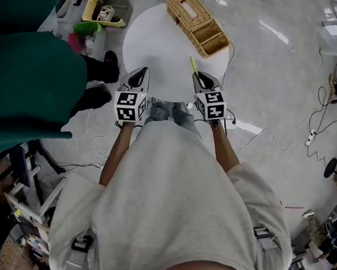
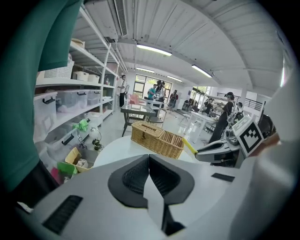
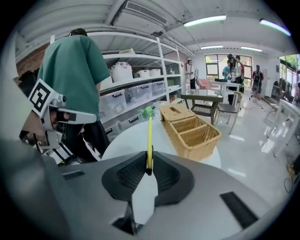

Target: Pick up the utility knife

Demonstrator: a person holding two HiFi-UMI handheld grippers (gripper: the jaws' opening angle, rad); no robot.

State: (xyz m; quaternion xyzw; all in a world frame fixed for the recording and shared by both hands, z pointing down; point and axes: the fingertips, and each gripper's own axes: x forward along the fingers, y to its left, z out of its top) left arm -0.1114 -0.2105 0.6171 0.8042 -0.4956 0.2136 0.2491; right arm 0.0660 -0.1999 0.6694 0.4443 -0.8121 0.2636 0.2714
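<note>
- Right gripper (image 3: 149, 165) is pinched tight on the utility knife (image 3: 149, 136), a thin yellow stick poking straight out past the jaws.
- I see it tipped down a bit over the round white table (image 1: 160, 46), near the wicker basket (image 1: 196, 21).
- Left gripper (image 2: 149, 161) sits beside it, closed on nothing.

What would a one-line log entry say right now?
right gripper: shut on utility knife, held above table | left gripper: shut, empty | wicker basket: on table
</note>
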